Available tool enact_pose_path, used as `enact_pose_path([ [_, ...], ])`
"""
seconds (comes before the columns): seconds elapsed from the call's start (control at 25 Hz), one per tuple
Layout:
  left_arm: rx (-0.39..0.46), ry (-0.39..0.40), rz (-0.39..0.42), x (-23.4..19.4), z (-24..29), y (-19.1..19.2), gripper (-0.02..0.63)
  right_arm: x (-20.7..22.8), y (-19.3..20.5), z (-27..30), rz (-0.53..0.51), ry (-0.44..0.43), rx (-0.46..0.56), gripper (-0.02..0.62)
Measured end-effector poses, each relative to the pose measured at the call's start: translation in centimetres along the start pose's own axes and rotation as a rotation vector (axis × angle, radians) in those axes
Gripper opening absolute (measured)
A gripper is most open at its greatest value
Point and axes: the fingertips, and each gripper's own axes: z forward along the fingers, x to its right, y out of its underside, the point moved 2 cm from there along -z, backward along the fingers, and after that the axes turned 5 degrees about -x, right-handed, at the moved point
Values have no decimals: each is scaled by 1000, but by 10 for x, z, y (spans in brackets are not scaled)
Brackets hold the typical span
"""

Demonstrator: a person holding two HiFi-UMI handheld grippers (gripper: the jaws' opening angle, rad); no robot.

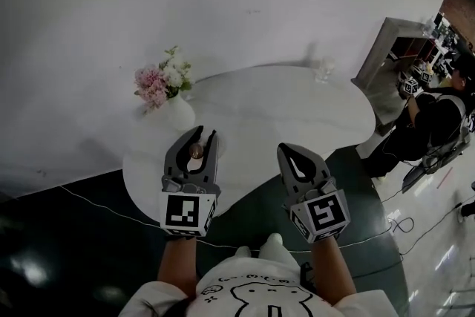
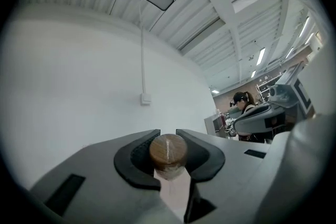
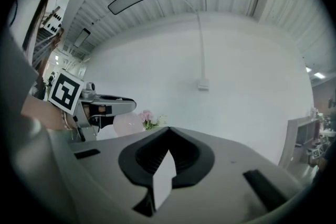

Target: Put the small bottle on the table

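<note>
Brown-capped and pale below, the small bottle (image 1: 196,151) sits clamped in the left gripper (image 1: 207,131). In the left gripper view the two dark pads close on it from either side at the cap, and the body hangs beneath them. From the head view the bottle shows over the near-left part of the white round table (image 1: 297,108), just near of a white vase (image 1: 179,115) with pink and white flowers (image 1: 159,82).

To the right of it, the right gripper (image 1: 283,148) is held beside the left one, apart from it. Its jaws meet at the tips with nothing between them — the right gripper view shows only the empty hollow of the pads.

A small glass (image 1: 324,70) stands at the table's far-right edge. Far right, beyond the table, a person in dark clothes (image 1: 438,119) is at work.
</note>
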Motion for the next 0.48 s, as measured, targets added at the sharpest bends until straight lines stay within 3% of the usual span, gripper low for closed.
enact_pose_path([
  [0.48, -44, -169, 1, -37, 69, 27, 95, 49, 6, 103, -24, -180, 14, -6],
])
